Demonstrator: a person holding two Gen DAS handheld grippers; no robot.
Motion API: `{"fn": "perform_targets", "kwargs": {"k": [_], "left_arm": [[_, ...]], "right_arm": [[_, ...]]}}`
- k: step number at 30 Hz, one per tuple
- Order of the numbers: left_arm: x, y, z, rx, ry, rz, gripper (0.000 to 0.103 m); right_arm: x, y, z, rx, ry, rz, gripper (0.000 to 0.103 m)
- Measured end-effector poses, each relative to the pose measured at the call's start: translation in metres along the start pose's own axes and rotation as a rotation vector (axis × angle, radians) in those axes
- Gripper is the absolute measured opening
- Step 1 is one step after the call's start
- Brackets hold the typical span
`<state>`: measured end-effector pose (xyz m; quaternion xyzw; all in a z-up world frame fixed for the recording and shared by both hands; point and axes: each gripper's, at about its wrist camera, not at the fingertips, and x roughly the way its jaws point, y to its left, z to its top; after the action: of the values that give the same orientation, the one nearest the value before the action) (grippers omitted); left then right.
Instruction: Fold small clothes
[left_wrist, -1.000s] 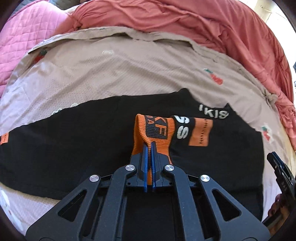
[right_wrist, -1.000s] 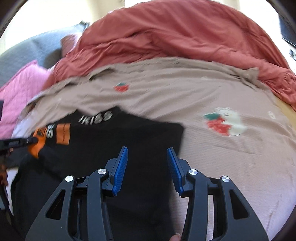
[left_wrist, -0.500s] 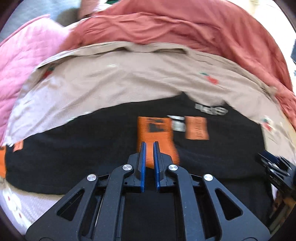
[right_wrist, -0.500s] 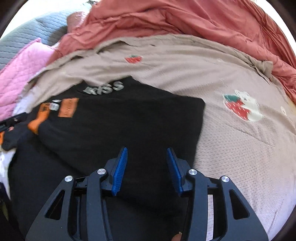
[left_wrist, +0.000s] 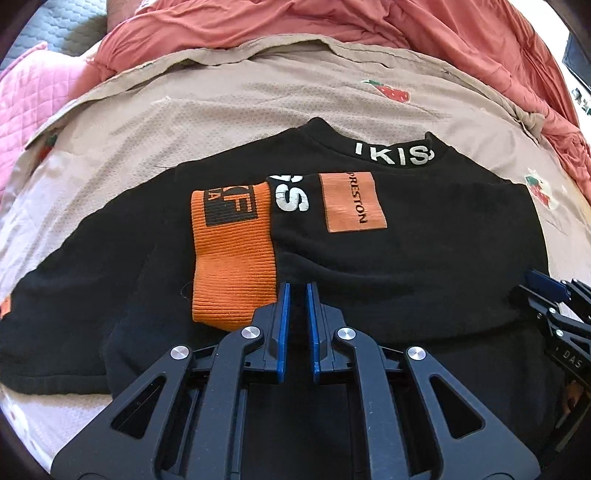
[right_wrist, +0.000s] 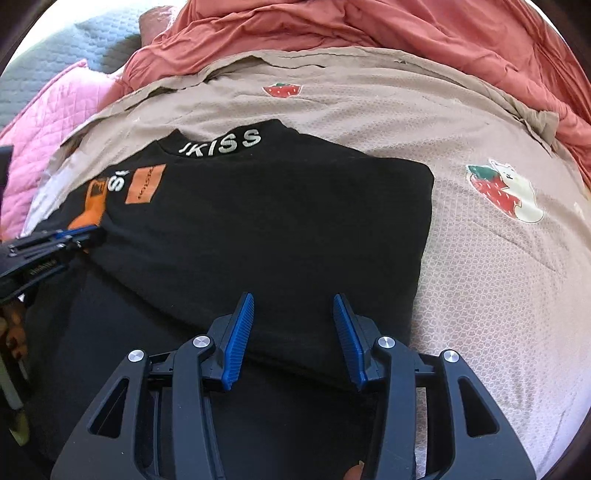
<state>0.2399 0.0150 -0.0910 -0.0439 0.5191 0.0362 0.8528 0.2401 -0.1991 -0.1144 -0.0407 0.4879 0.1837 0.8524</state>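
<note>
Bedding fills both views: a tan sheet (left_wrist: 184, 122) with strawberry prints (right_wrist: 502, 192) lies under the black sweater (right_wrist: 277, 206) and reaches out past it on the far side and to either side. Beyond the sweater's collar, a rumpled coral duvet (left_wrist: 369, 22) is heaped along the sheet's far edge, and a pink quilt (left_wrist: 22, 99) shows further off to the sweater's left.

The sweater lies flat on the sheet, collar away from the cameras, partly folded. In the right wrist view its right side ends in a straight folded edge.

The right gripper (right_wrist: 293, 297) hangs above the near part of the sweater, toward that folded edge. Its blue pads stand well apart and nothing is between them.

The left gripper (left_wrist: 297, 286) sits over the sweater's middle, just beside the near end of the cuff. Its pads are almost together, with only a thin gap, and nothing is caught in it.

An orange ribbed cuff (left_wrist: 232, 251) of one sleeve lies across the sweater's chest, free of both tools. An orange patch (left_wrist: 352, 201) reading PRESTON is just right of the cuff, and white lettering (left_wrist: 393, 157) runs along the collar.
</note>
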Motion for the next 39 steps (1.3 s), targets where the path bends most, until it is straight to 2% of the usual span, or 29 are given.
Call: {"fn": "perform_targets", "kwargs": {"k": [4, 7, 9, 14, 16, 18, 23, 27, 39], "left_arm": [[-0.011, 0.001, 0.000, -0.005, -0.010, -0.016, 0.006], [-0.020, 0.002, -0.001, -0.011, -0.019, -0.035, 0.016], [-0.024, 0.002, -0.003, -0.005, -0.016, -0.009, 0.035], [-0.041, 0.011, -0.005, -0.031, -0.038, -0.022, 0.037], [-0.050, 0.014, -0.006, -0.037, -0.053, -0.020, 0.046], [-0.059, 0.017, -0.006, -0.042, -0.072, -0.018, 0.055], [-0.083, 0.032, -0.010, -0.061, -0.115, -0.007, 0.068], [-0.099, 0.052, -0.018, -0.098, -0.144, 0.004, 0.078], [-0.122, 0.121, -0.039, -0.246, -0.176, 0.076, 0.088]], "right_arm": [[-0.011, -0.001, 0.001, 0.028, -0.042, 0.022, 0.053], [-0.023, 0.003, 0.002, 0.008, -0.085, 0.016, 0.053], [-0.028, 0.005, 0.003, 0.007, -0.101, 0.018, 0.064], [-0.046, 0.017, 0.004, -0.016, -0.167, 0.026, 0.077], [-0.053, 0.023, 0.004, -0.028, -0.191, 0.028, 0.081], [-0.060, 0.030, 0.004, -0.039, -0.219, 0.035, 0.090], [-0.077, 0.054, 0.001, -0.103, -0.286, -0.008, 0.097], [-0.088, 0.071, -0.002, -0.137, -0.316, -0.010, 0.098], [-0.095, 0.149, -0.009, -0.236, -0.293, 0.086, 0.098]]}}
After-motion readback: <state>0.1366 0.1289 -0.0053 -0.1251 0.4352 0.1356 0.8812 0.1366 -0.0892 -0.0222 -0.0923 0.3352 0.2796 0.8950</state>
